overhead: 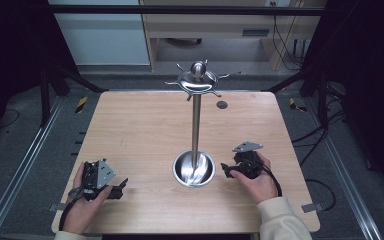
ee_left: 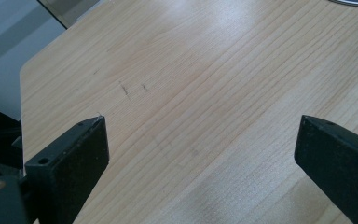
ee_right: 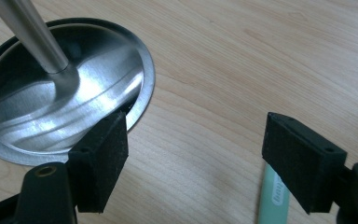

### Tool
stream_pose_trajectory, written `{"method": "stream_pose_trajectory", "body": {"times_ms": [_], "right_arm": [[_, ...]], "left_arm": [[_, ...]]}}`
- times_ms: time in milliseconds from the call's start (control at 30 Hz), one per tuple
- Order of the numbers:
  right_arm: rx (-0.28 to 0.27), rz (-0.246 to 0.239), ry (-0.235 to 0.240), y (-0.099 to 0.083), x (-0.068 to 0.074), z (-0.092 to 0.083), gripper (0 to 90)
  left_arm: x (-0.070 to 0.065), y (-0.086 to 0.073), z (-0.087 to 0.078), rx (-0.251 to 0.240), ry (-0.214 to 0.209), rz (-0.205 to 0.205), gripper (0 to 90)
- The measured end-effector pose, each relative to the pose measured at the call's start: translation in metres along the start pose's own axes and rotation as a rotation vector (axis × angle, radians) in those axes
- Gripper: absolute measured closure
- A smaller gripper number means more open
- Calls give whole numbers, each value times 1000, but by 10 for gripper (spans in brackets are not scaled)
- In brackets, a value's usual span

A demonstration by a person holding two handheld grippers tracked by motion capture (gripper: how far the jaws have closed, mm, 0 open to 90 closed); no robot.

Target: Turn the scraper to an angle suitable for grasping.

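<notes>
I have my left hand (overhead: 82, 192) resting at the near left corner of the table (overhead: 140, 130), its left tool (overhead: 122, 184) lying low and aimed right, toward the middle. In the left gripper view its jaws stand wide apart over bare wood, with nothing between them. My right hand (overhead: 257, 182) sits near right, and the right tool (overhead: 225, 168) points left at the metal stand (overhead: 196, 120), just beside its round base. In the right gripper view those jaws are also spread wide with only wood between them; one jaw tip overlaps the rim of the base (ee_right: 142, 100), and I cannot tell whether it touches. A pale green strip (ee_right: 272, 198) lies under the other jaw. The stand rises upright from the table's near middle to a spoked top. Beyond the far edge I see grey floor (overhead: 120, 82) and a wooden desk (overhead: 205, 25).
</notes>
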State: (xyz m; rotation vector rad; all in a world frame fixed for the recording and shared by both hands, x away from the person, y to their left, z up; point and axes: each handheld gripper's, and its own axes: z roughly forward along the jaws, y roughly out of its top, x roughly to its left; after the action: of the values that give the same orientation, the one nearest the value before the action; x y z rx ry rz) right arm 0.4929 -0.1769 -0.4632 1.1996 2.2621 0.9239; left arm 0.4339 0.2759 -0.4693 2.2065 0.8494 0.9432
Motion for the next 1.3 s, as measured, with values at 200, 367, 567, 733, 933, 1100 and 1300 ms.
{"method": "stream_pose_trajectory", "body": {"times_ms": [200,367,567,733,933,1100,1300], "right_arm": [[17,-23,12,0,4,2,313],[45,-49,33,-2,6,5,481],[75,-41,38,-5,-1,4,763],[104,9,-5,-7,-11,4,885],[132,79,-34,-13,-23,4,900],[151,94,-62,-14,-29,8,900],[176,101,-73,-16,-32,11,900]], "left_arm": [[0,0,0,5,-1,8,28],[0,0,0,-1,-1,1,28],[0,0,0,7,-3,5,28],[0,0,0,7,0,7,27],[0,0,0,8,-3,10,27],[0,0,0,6,-2,10,27],[0,0,0,7,-3,10,28]]}}
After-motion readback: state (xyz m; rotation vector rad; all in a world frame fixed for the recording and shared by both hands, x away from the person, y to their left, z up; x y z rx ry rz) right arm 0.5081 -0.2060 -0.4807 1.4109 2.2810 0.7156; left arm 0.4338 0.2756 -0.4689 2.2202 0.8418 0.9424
